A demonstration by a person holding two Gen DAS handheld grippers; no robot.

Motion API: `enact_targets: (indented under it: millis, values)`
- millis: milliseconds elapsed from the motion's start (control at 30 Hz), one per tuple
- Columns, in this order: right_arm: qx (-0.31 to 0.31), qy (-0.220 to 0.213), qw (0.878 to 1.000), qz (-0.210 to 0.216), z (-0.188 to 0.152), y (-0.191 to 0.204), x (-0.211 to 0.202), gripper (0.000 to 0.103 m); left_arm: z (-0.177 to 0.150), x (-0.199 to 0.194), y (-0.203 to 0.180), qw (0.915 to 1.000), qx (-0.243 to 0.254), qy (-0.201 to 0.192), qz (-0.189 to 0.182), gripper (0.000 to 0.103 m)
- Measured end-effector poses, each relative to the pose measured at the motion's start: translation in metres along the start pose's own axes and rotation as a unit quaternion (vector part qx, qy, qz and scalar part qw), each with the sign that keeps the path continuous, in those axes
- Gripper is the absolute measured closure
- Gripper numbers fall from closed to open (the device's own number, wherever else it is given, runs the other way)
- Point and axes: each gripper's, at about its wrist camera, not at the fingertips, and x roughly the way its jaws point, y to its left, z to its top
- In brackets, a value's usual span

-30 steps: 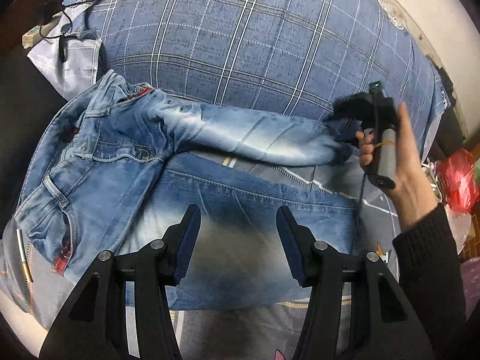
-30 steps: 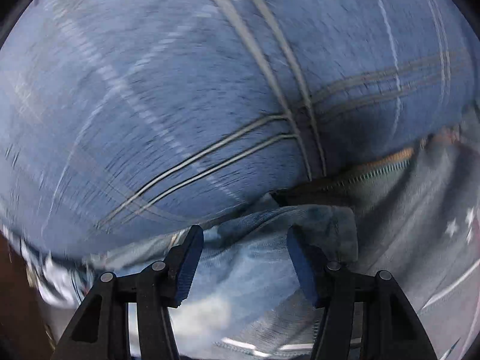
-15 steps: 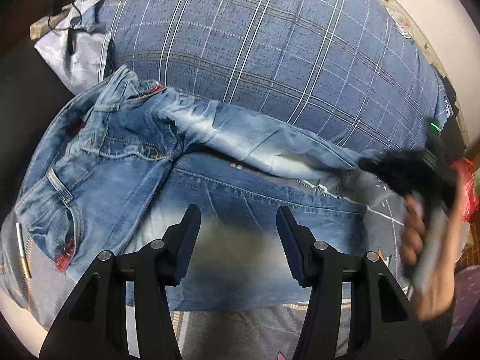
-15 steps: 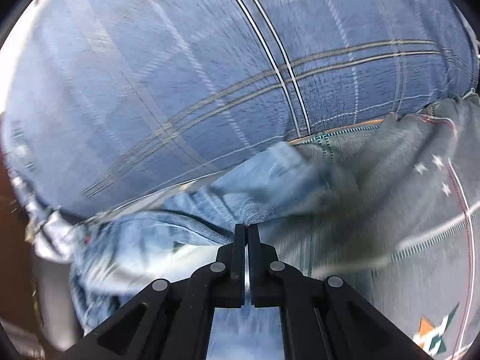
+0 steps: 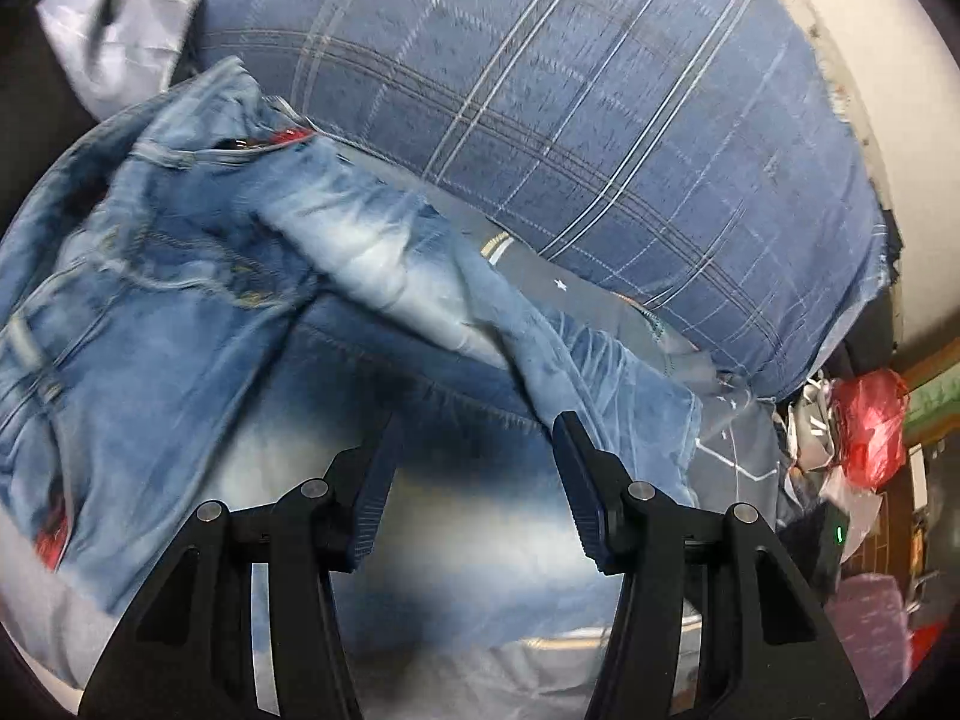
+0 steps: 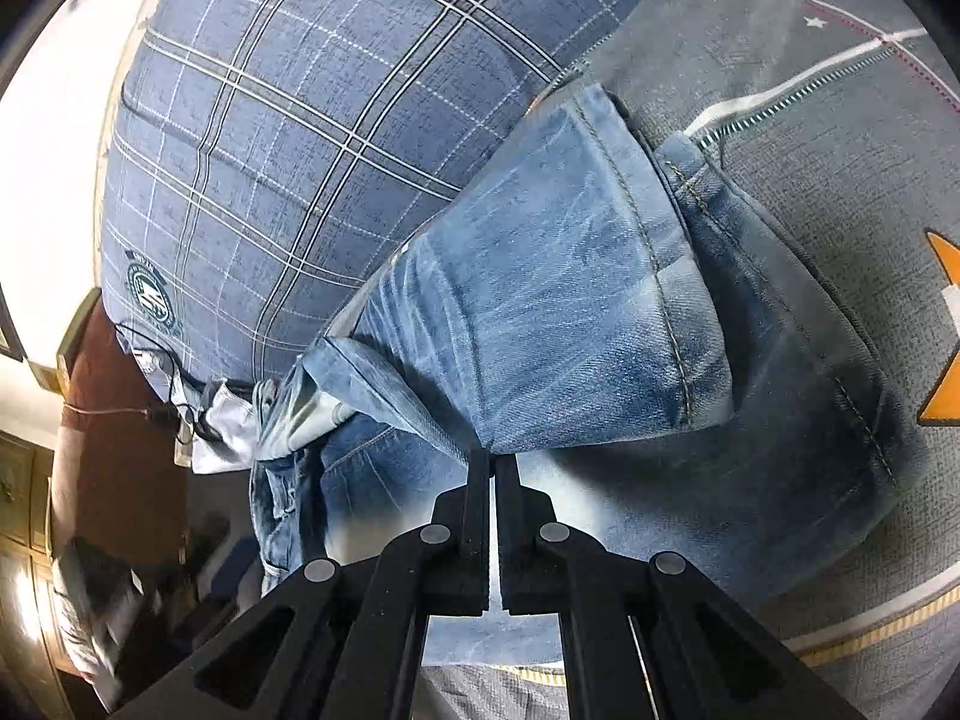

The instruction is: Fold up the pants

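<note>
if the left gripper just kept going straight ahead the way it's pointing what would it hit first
Most likely the jeans: the open left gripper points at the faded lower leg lying flat on the bed, with nothing between the fingers and the denim. Depth is unclear, so how soon it would touch cannot be told.

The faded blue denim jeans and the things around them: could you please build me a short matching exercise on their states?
1. left tool
2. right tool
3. faded blue denim jeans
4. blue plaid quilt

a. lies bunched behind the jeans
b. shut on a trouser leg
c. open above the denim
d. one leg drawn across the other

Pairs: 1-c, 2-b, 3-d, 4-a
</note>
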Motion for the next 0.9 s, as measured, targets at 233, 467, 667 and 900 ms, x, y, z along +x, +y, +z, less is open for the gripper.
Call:
enact_targets:
  millis: [233,467,667,900]
  values:
    - [0.027,0.008,0.999,0.017,0.000,-0.006,-0.004,0.102,0.070,0.063,-0.048,0.9930,0.022,0.044,0.107,0.050]
    - [0.023,0.020,0.999,0.014,0.000,-0.003,-0.001,0.102,0.110,0.135,-0.064,0.9600,0.041,0.090,0.262,0.050]
    - [0.028,0.029,0.999,0.021,0.004,-0.005,0.000,0.102,0.114,0.160,-0.043,0.9340,0.054,0.100,0.339,0.078]
    - [0.021,0.017,0.999,0.036,0.009,-0.002,-0.006,0.102,0.112,0.080,-0.024,0.9753,0.041,0.008,0.217,0.100]
